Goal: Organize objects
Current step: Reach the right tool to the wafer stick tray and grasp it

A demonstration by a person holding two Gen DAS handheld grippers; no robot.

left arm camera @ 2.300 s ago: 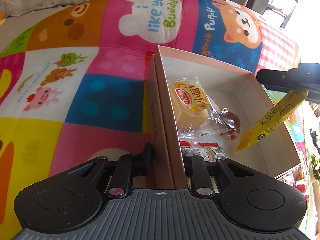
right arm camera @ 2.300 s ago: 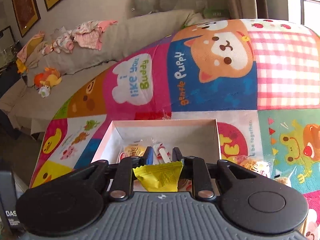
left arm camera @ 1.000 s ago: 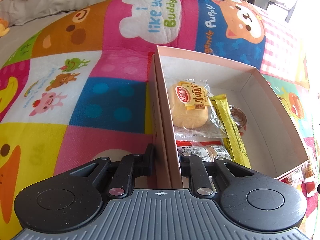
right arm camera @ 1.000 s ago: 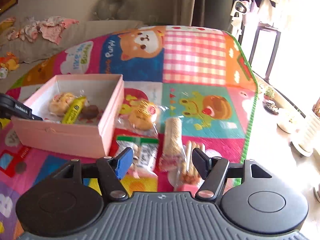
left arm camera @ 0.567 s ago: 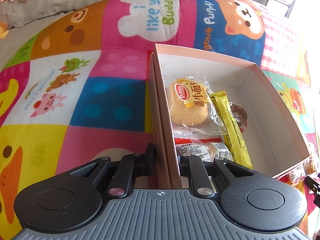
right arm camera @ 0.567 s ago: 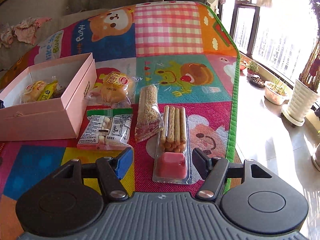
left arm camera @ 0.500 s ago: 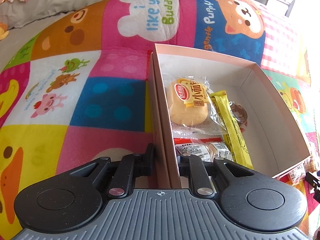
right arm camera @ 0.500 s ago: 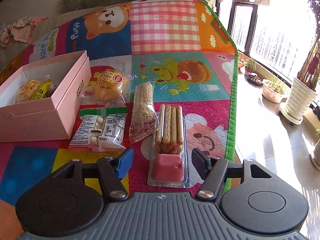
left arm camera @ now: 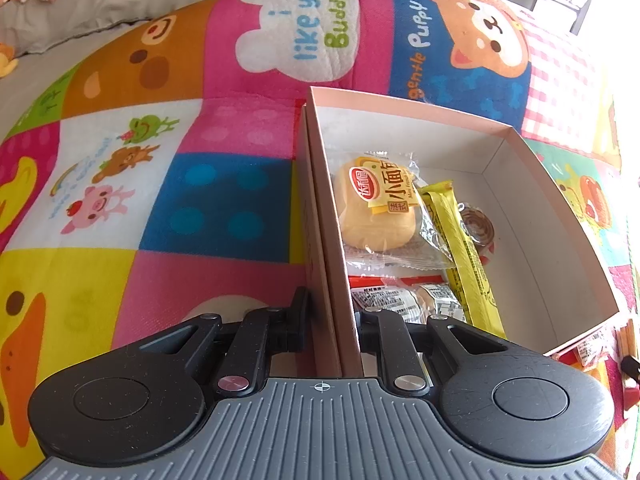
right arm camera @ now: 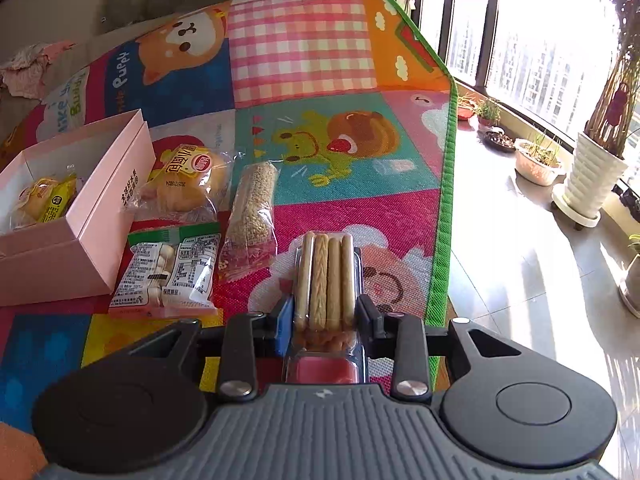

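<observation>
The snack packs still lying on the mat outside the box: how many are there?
4: a bun beside the pink box, a white candy bag, a grain bar, and a biscuit stick tray between the right gripper's fingers.

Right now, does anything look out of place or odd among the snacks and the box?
Nothing looks damaged or spilled. The yellow stick packet lies slanted in the pink box, partly over the bun. Three packets wait outside, including the second bun. The right gripper grips the biscuit-stick tray.
</observation>
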